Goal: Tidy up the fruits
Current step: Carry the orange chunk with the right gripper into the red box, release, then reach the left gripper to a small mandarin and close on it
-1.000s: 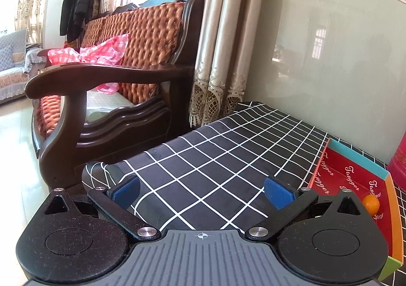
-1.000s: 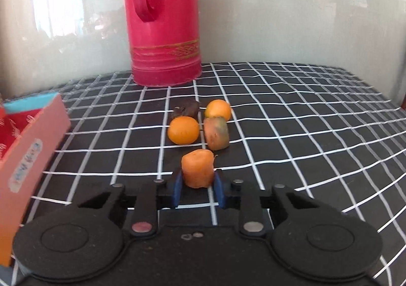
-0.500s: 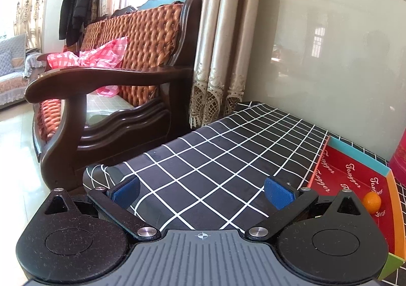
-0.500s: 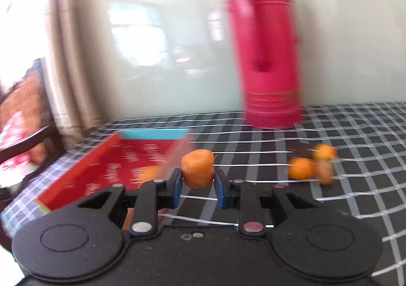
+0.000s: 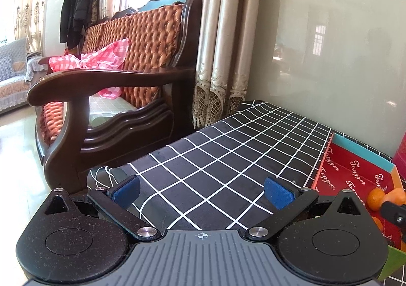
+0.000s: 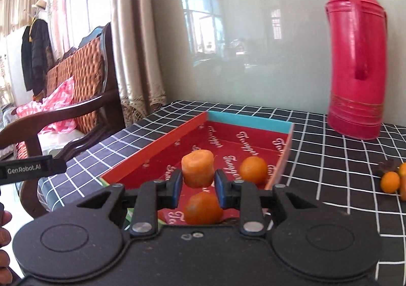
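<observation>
My right gripper [image 6: 198, 184] hovers over the near end of the red box [image 6: 157, 146] with a stubby orange fruit piece [image 6: 198, 169] between its blue pads. Its jaws are opening, and the piece still hangs between the pads. One tangerine [image 6: 253, 169] lies in the box, and another orange fruit [image 6: 203, 207] lies right under the gripper. The left wrist view catches the held piece [image 5: 397, 193] and a tangerine [image 5: 375, 198] at the box's [image 5: 355, 172] near end. My left gripper [image 5: 203, 192] stands open and empty above the checked tablecloth [image 5: 228, 154], left of the box.
A tall red thermos [image 6: 357, 57] stands at the back right. Several loose fruits [image 6: 390, 180] lie on the cloth right of the box. A wooden sofa [image 5: 114, 98] adjoins the table's left end. A hand [image 6: 3, 235] shows at the left edge.
The right gripper has swung left with the orange piece, from the loose fruits near the thermos to over the red box. The left gripper has stayed still and open.
</observation>
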